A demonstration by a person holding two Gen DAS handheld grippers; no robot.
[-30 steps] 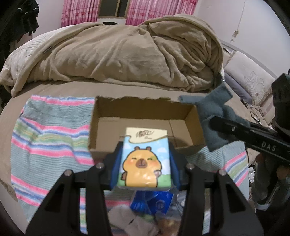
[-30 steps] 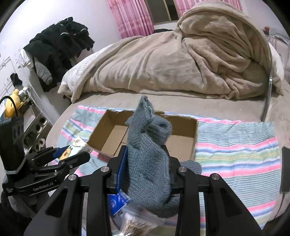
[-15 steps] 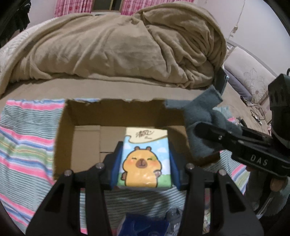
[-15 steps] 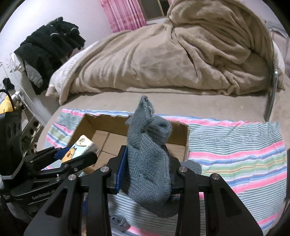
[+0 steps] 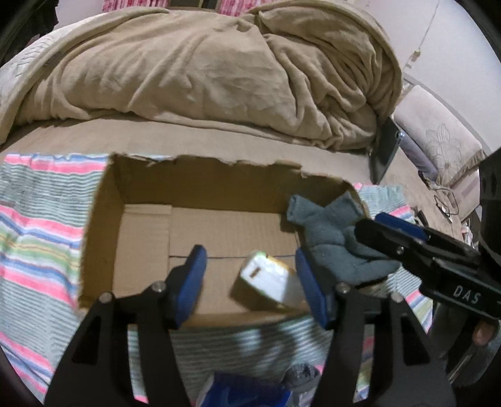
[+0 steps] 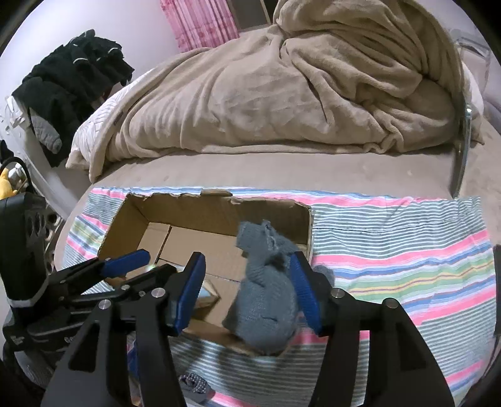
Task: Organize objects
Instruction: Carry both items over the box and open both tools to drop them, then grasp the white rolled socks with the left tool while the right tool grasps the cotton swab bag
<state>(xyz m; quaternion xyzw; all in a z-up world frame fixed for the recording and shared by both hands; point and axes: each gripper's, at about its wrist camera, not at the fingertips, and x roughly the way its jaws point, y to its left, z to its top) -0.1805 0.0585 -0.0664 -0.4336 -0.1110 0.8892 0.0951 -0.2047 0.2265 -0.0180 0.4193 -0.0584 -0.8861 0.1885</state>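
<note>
Both claws have just sprung wide over the box (image 5: 103, 219): my left claw (image 5: 249, 272) releases the light, squashy tissue pack (image 5: 266, 281), my right claw (image 6: 247, 281) lets the limp sock (image 6: 266, 300) slump onto the box's near wall, best pinched mid-bundle.

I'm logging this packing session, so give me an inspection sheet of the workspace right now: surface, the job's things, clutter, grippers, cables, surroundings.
Surface: striped cloth spread over a bed.
Job's things: open cardboard box on the cloth; tissue pack tilted and blurred inside it, clear of the left pads; grey knitted sock sagging over the box's near right wall.
Clutter: blue packaging and a grey scrap on the cloth near the box.
Grippers: left gripper open; right gripper open, sock between its pads; both jaws have just been opening.
Cables: dark cord at far left.
Surroundings: rumpled beige blanket, dark clothes pile, pink curtains.
</note>
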